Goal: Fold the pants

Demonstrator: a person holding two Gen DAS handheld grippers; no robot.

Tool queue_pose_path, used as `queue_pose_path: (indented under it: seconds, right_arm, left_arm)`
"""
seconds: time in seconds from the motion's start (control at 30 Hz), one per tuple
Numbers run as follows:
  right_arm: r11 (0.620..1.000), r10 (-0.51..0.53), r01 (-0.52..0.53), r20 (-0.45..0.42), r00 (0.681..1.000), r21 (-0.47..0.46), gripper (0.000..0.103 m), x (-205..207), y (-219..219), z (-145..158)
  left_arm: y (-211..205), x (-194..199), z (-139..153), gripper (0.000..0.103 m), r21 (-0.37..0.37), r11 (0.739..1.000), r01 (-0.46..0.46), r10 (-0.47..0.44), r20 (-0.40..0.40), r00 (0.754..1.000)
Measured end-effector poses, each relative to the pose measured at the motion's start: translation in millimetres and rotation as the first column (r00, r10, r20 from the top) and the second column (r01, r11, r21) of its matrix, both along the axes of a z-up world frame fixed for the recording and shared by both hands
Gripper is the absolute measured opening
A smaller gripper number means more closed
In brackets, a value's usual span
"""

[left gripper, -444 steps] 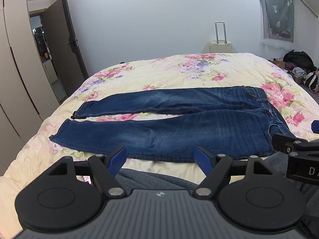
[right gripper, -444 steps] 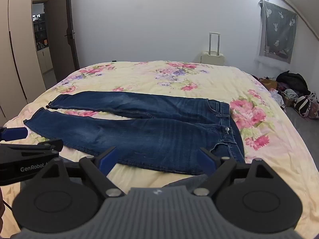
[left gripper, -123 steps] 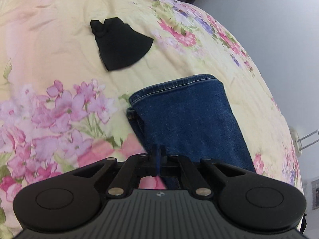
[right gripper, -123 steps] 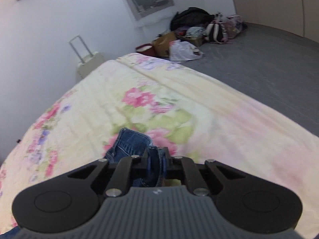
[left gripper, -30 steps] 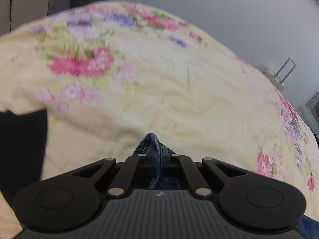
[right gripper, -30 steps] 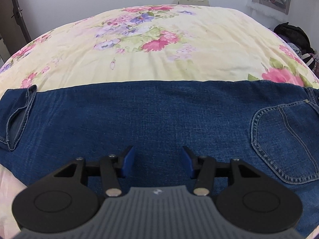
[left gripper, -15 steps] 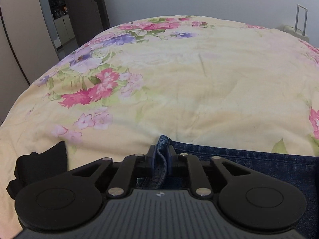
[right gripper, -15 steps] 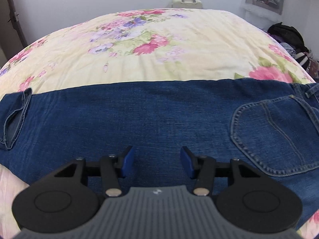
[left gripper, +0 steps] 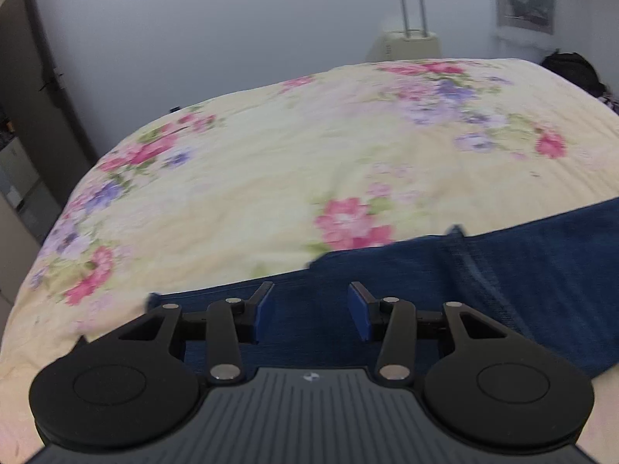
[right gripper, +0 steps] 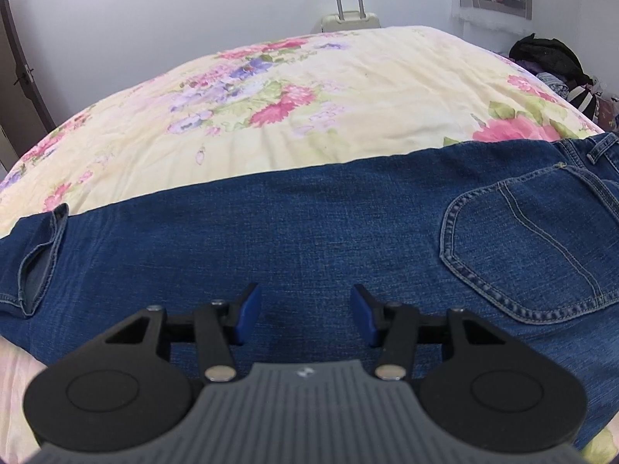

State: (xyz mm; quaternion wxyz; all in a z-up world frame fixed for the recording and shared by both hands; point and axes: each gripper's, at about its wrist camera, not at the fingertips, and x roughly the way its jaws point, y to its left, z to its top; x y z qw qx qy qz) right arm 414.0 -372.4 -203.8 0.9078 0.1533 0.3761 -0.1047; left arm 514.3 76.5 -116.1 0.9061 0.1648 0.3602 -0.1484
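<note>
The blue jeans (right gripper: 329, 228) lie flat across the floral bedspread, folded lengthwise with one leg on the other. A back pocket (right gripper: 541, 247) shows at the right and the leg hems (right gripper: 42, 255) at the left. My right gripper (right gripper: 305, 315) is open and empty, hovering low over the middle of the legs. In the left wrist view the jeans (left gripper: 503, 270) stretch from the centre to the right. My left gripper (left gripper: 307, 311) is open and empty just above the hem end of the legs.
The bedspread (right gripper: 309, 89) extends beyond the jeans to the far edge. A cream suitcase (right gripper: 350, 15) stands by the far wall. A pile of bags and clothes (right gripper: 549, 58) lies on the floor at the right. A dark door (left gripper: 42, 89) is at the left.
My left gripper has opened and let go of the leg hem, then lifted and swung right. The hem now lies on the bed. My right gripper stays open over the legs.
</note>
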Motion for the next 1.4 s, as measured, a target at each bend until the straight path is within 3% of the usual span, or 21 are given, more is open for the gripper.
queue_pose_path:
  seconds: [0.13,0.3,0.4,0.47,0.5,0.63,0.7,0.77,0.87,0.93,1.07,1.2,1.27,1.33,1.4]
  right_arm:
    - [0.999,0.029,-0.029,0.032,0.999,-0.017,0.048,-10,6,-2]
    - [0.998,0.056,-0.057,0.067,0.996,0.004,0.048,-17,3,-6]
    - [0.997,0.072,-0.075,0.076,0.995,0.036,0.048,-18,-2,-11]
    - [0.995,0.071,-0.076,0.079,0.994,0.068,0.048,-18,-8,-14]
    - [0.994,0.069,-0.075,0.082,0.994,0.083,0.048,-18,-11,-15]
    - [0.989,0.067,-0.078,0.083,0.994,0.126,0.048,-15,-18,-15]
    - [0.988,0.073,-0.083,0.078,0.994,0.132,0.048,-14,-19,-16]
    - [0.986,0.074,-0.085,0.076,0.994,0.141,0.048,-12,-21,-16]
    - [0.984,0.074,-0.085,0.073,0.995,0.158,0.048,-12,-24,-15]
    - [0.982,0.072,-0.083,0.072,0.995,0.172,0.048,-12,-27,-15]
    - [0.980,0.069,-0.081,0.069,0.995,0.180,0.049,-12,-27,-15]
    - [0.981,0.073,-0.084,0.067,0.995,0.175,0.050,-12,-26,-15]
    - [0.980,0.072,-0.083,0.066,0.995,0.179,0.050,-11,-26,-15]
    - [0.980,0.073,-0.084,0.065,0.995,0.178,0.050,-11,-26,-14]
    - [0.980,0.075,-0.085,0.065,0.995,0.178,0.051,-11,-26,-15]
  left_arm:
    - [-64,-17,-15,0.052,-0.048,0.997,0.064,-0.066,-0.047,0.997]
    - [-122,-12,-63,0.051,0.096,0.992,0.077,-0.069,-0.089,0.994]
    - [-132,-6,-84,0.040,0.154,0.987,0.049,-0.033,-0.106,0.994]
    - [-134,-1,-93,0.020,0.185,0.983,0.017,0.006,-0.124,0.992]
    - [-132,0,-94,0.010,0.173,0.985,0.008,0.015,-0.128,0.992]
    - [-127,-5,-82,0.006,0.038,0.998,0.041,-0.036,-0.138,0.990]
    - [-134,-1,-85,0.006,0.072,0.997,0.025,-0.013,-0.164,0.986]
    - [-139,4,-92,0.010,0.087,0.996,0.011,0.007,-0.200,0.980]
    - [-138,10,-91,0.027,0.030,0.999,-0.035,0.041,-0.247,0.968]
    - [-139,12,-90,0.029,0.022,0.998,-0.054,0.058,-0.263,0.963]
    - [-149,12,-95,0.030,0.074,0.996,-0.051,0.069,-0.266,0.962]
    - [-171,2,-98,0.030,0.204,0.979,-0.017,0.060,-0.210,0.976]
    - [-173,0,-93,0.031,0.203,0.979,-0.016,0.057,-0.197,0.979]
    - [-167,0,-85,0.067,0.094,0.995,-0.024,0.045,-0.229,0.972]
    - [-166,-1,-79,0.070,0.044,0.999,-0.023,0.033,-0.237,0.971]
